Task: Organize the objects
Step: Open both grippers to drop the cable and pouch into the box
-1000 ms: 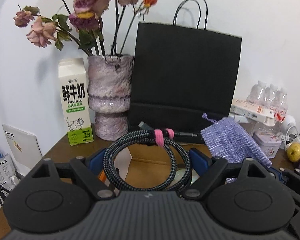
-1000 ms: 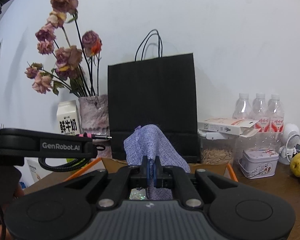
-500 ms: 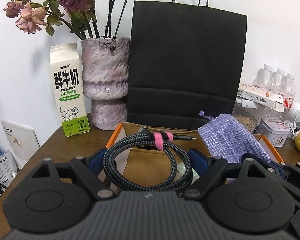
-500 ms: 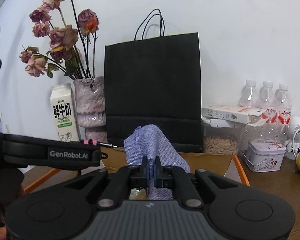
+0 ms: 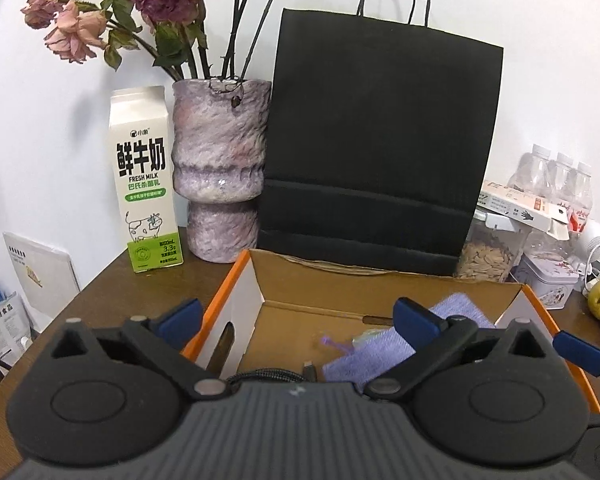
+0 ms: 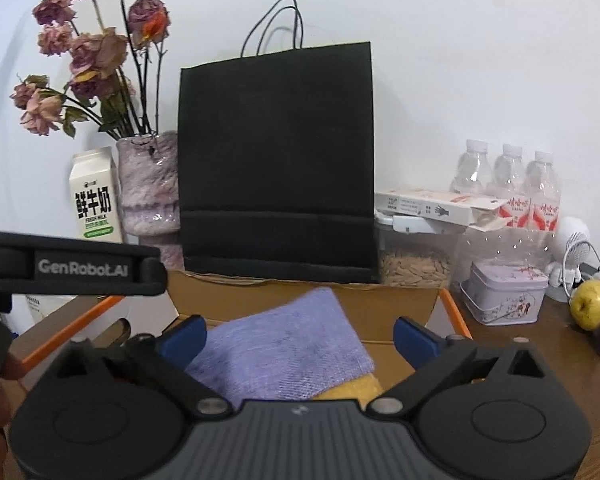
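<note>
Both grippers hover over the open cardboard box with orange edges [image 5: 380,280], which sits on the brown wooden surface [image 5: 100,292] in front of the tall black paper bag [image 5: 380,140]. The left gripper [image 5: 296,316] has its jaws spread wide and holds nothing; the black braided cable coil [image 5: 268,376] lies on the box floor directly below them, mostly hidden by the gripper body, its metal plug tip pointing right toward the pouch. The right gripper [image 6: 300,336] also has its jaws apart and empty, with the flat lilac woven pouch [image 6: 284,352] lying just beneath and between them, long axis running diagonally, one corner aimed at the back wall. Both items look deposited; lifting clear seems the likely next move.
</note>
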A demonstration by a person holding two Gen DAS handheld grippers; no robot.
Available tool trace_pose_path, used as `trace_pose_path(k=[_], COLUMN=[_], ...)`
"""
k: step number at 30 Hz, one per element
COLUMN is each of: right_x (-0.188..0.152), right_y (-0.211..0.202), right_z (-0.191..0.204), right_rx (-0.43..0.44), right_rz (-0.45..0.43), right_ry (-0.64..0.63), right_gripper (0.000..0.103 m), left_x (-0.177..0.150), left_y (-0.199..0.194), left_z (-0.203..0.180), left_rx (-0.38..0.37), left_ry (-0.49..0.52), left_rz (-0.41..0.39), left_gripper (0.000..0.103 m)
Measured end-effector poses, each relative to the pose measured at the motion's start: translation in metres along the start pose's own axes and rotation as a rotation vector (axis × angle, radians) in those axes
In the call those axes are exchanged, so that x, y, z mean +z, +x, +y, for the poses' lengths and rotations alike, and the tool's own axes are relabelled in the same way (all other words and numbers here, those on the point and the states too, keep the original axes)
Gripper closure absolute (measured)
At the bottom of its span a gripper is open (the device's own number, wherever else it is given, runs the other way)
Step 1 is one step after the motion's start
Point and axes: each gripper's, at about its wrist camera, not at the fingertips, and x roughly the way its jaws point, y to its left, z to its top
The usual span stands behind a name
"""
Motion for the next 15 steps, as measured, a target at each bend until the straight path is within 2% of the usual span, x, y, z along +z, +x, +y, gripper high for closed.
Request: trace_pose_path(k=[15], right_x=[0.004], right_y=[-0.01], right_z=[-0.003], right_rx=[0.012], right_rz=[0.021], right_ry=[0.033], right_gripper=[0.0], left_x=[0.0], left_y=[-0.017], left_z=[-0.002], left_rx=[-0.026], left_ry=[-0.004], left_rz=[-0.022], left_gripper=[0.0])
